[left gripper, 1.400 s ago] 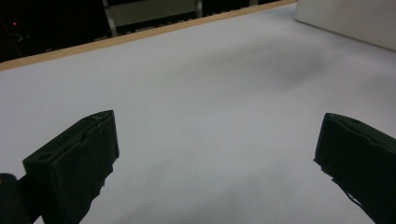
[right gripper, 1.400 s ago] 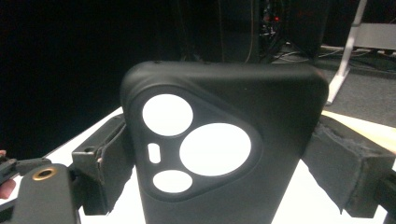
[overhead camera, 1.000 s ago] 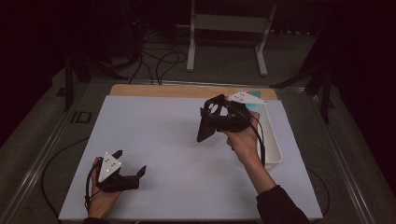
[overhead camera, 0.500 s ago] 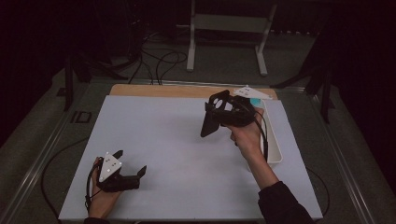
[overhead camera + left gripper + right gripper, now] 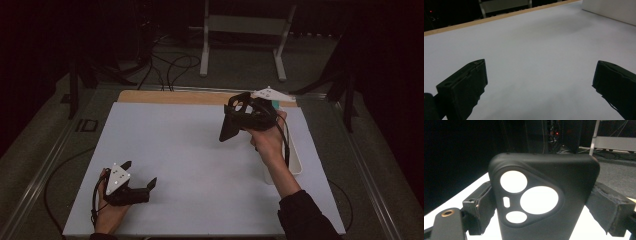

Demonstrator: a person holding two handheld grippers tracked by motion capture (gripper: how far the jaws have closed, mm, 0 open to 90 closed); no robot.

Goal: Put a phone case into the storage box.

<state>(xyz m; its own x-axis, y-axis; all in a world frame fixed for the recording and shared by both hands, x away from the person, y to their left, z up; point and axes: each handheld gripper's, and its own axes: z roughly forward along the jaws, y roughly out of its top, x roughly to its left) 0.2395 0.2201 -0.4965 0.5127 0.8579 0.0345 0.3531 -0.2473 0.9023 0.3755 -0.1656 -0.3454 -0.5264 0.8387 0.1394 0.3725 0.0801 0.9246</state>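
A black phone case [image 5: 544, 200] was pinched by the right gripper [image 5: 235, 120]; the left gripper [image 5: 137, 175] lay spread; steady lowering was advisable.

black phone case [image 5: 544, 202] with three round camera cutouts, upright, aloft between the hand-held gripper's jaws

The left gripper [image 5: 140, 175] rests low with jaws wide apart; the right gripper [image 5: 229, 131] hangs raised, jaws clamped.
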